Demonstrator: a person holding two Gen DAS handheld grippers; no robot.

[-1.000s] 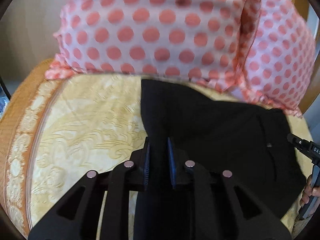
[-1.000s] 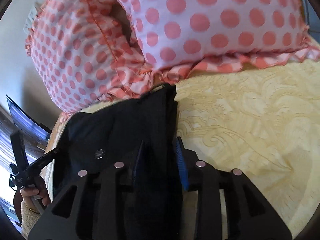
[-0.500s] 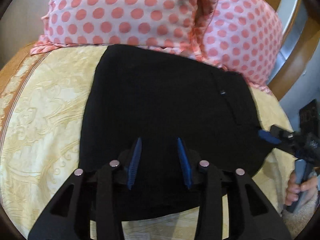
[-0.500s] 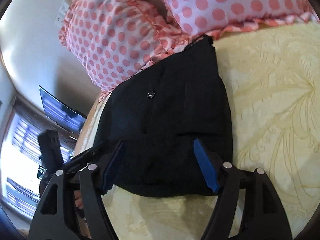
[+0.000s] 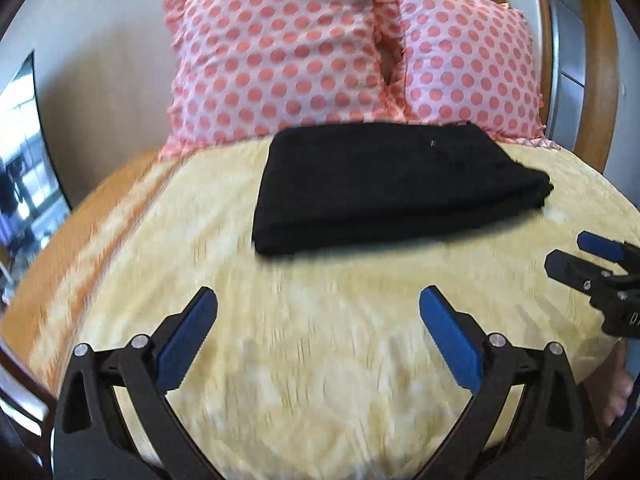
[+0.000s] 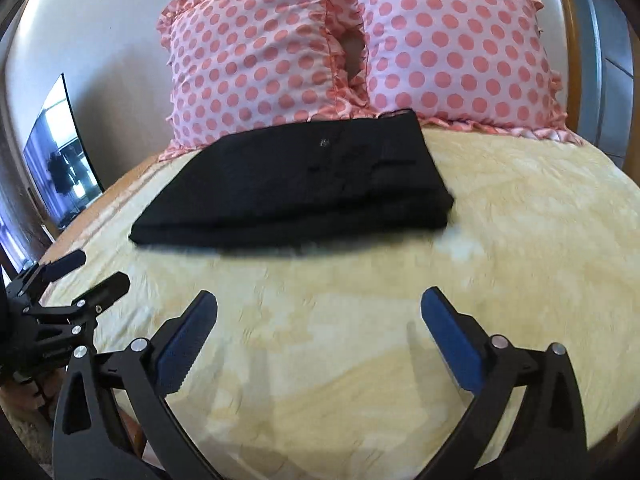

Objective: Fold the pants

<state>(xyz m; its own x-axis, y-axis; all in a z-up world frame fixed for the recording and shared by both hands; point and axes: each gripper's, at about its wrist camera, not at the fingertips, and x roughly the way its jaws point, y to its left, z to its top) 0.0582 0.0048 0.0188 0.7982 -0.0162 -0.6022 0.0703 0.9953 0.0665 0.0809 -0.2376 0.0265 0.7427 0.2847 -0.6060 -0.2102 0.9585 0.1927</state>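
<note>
The black pants lie folded in a flat rectangle on the yellow bedspread, their far edge against the pillows. They also show in the right wrist view. My left gripper is open and empty, well back from the pants over bare bedspread. My right gripper is open and empty too, also back from the pants. The right gripper shows at the right edge of the left wrist view; the left gripper shows at the left edge of the right wrist view.
Two pink polka-dot pillows stand against the wall behind the pants. A wooden bed frame rises at the right. A dark screen stands left of the bed. The bed's orange-trimmed left edge is near.
Both grippers let go of the pants, opened wide and pulled back from them. The pants now lie folded and still near the pillows.
</note>
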